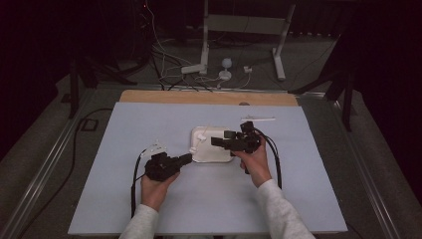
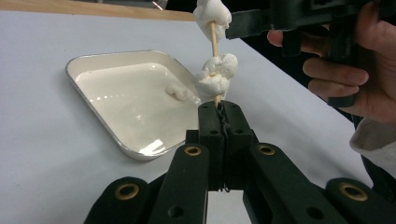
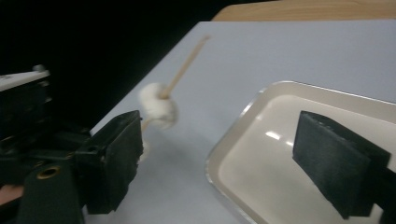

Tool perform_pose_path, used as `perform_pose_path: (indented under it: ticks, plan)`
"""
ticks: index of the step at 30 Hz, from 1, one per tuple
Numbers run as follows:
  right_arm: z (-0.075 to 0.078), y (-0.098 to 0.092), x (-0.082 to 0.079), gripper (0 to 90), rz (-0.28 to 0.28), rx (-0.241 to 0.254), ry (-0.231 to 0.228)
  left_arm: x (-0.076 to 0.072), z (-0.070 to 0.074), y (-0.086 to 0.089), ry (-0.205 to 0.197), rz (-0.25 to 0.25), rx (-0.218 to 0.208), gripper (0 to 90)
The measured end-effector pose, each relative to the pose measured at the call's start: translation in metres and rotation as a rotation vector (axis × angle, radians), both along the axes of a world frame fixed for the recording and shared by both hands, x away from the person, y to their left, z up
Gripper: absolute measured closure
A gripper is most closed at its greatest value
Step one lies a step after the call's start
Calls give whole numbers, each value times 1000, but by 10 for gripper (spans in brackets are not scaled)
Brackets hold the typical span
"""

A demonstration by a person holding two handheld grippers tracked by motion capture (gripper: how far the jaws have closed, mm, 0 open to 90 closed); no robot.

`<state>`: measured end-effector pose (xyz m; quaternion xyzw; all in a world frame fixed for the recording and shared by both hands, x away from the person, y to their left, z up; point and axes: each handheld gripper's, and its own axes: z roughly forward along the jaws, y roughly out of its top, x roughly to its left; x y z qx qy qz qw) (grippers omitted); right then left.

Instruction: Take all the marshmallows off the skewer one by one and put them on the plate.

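— So where's the skewer [image 2: 214, 44]?
— Clamped at its base in the left tool [image 2: 219, 109], just beside the tray [image 2: 100, 128], two marshmallows [image 2: 214, 77] threaded on.
— And the right tool [image 3: 217, 158]?
— Spread wide, gripping nothing, over the tray's edge, on the bench [image 1: 149, 119].

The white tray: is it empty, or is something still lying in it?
Not empty. One white marshmallow lies in the tray near its right wall; two others sit on the skewer above it.
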<state>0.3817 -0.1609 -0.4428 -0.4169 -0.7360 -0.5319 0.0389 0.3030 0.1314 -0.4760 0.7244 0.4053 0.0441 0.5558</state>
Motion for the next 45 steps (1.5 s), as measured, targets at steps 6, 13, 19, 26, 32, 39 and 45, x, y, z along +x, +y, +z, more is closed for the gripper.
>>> perform_pose_path:
  ticks: [6,13,19,26,32,39,45]
  plan:
    - [1,8,-5,164,49,38,7,-1,0,-3,1,-26,-15,900]
    - [-3,22,-6,387,98,58,33,-1,1,-4,-11,-56,-47,900]
    - [-5,28,-4,614,127,102,82,-1,0,-5,-15,-71,-47,900]
    - [0,26,-6,765,127,132,81,-2,2,-8,-28,-79,-18,900]
    - [5,23,-6,779,114,115,53,-2,1,-9,-27,-90,6,900]
    - [21,7,-1,787,69,94,6,-3,-2,-13,-39,-109,6,900]
    - [27,7,2,787,76,94,-4,-4,1,-11,-54,-107,0,900]
